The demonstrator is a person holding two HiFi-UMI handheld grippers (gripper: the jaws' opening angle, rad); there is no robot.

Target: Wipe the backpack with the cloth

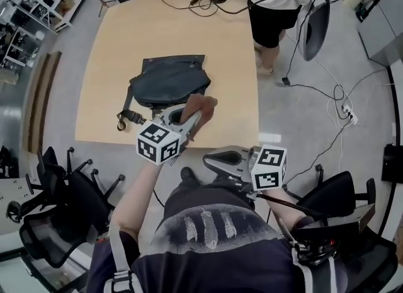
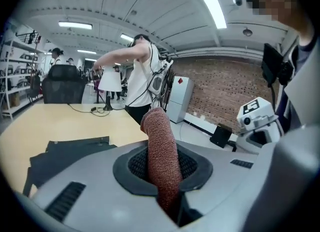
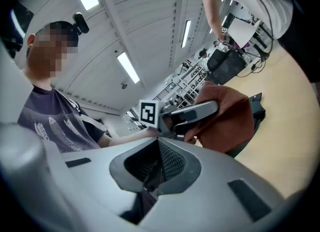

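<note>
A dark backpack lies flat on the light wooden table, its strap trailing toward the near edge. My left gripper hovers over the table's near edge just in front of the backpack, shut on a reddish-brown cloth. In the left gripper view the cloth stands up between the jaws, with the backpack to the left. My right gripper is off the table, low near my lap, its jaws shut with nothing in them. The right gripper view shows the cloth held in the left gripper.
A person stands at the table's far right corner. Cables lie on the far end of the table. Office chairs crowd the near left, another chair is at the right, and cords with a power strip cross the floor.
</note>
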